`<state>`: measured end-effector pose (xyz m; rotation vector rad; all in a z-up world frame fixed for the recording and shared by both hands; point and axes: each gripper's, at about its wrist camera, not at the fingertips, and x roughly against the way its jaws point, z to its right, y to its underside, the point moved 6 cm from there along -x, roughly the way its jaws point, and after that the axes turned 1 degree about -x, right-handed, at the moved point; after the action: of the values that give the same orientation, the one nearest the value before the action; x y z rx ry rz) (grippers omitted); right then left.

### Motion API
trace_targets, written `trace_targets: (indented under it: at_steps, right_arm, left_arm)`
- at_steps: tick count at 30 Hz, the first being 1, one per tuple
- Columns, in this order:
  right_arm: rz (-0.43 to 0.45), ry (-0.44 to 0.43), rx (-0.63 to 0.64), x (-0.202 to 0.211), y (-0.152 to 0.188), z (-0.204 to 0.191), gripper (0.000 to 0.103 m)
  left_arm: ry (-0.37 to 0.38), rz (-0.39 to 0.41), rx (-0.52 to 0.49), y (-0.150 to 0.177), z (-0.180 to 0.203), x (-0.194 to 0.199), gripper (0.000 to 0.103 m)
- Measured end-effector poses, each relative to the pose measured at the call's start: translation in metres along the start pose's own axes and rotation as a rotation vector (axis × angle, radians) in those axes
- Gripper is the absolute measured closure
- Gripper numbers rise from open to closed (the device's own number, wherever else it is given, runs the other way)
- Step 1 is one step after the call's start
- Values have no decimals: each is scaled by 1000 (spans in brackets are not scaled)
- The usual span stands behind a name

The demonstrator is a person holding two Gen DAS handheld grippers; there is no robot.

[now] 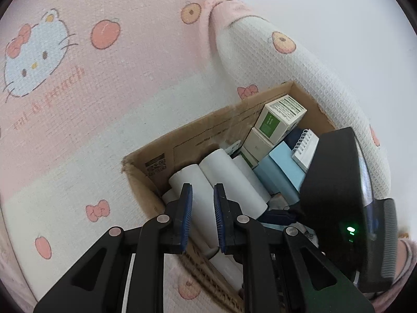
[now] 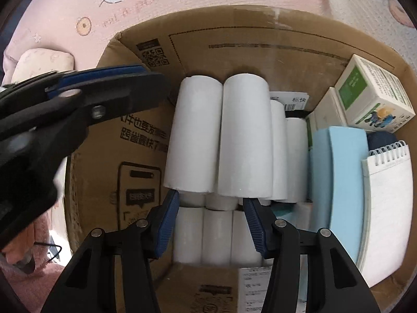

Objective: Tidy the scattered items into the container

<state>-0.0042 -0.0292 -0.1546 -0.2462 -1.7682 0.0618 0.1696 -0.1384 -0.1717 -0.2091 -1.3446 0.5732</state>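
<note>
A brown cardboard box [image 2: 234, 41] sits on a pink cartoon-print bedspread and holds several white paper rolls [image 2: 245, 135], a green-and-white carton [image 2: 375, 99], a light blue box [image 2: 338, 182] and a spiral notepad [image 2: 391, 208]. My right gripper [image 2: 211, 200] is open above the rolls inside the box, holding nothing. My left gripper [image 1: 203, 193] is open and empty over the box's near corner [image 1: 135, 167], above the rolls [image 1: 226, 180]. In the right wrist view the left gripper [image 2: 109, 78] reaches in from the left. The right gripper's black body [image 1: 338, 195] fills the right of the left wrist view.
The bedspread [image 1: 78, 104] surrounds the box. A white quilted pillow [image 1: 299, 60] lies behind the box. A pale cushion [image 2: 41, 62] sits at the far left. A pink fuzzy sleeve [image 2: 31, 260] shows at the lower left.
</note>
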Motion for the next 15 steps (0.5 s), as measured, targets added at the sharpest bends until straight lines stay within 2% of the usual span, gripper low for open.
trace_targets:
  at_steps: [3,5,7,10,13,15]
  right_arm:
    - [11,25,4,5,3,-5,54]
    - [27,31,13,13,7,-10,54]
    - [55,49,14,25,12,-13,54]
    - [98,140,16,44,21,-15,53]
    - [153,178,-15,67,35,-19,52]
    - [219,195,-55,85,41,-24,41]
  left_arm:
    - [-5,8,1,2,-2,9,84]
    - [-27,12,-3,3,-2,13,80]
    - [-46,25,2,4,-2,17,71]
    - [-43,51,22,7,0,28,61]
    - [-24,65,24,14,5,39,59]
    - [-29,85,1,21,11,50,57]
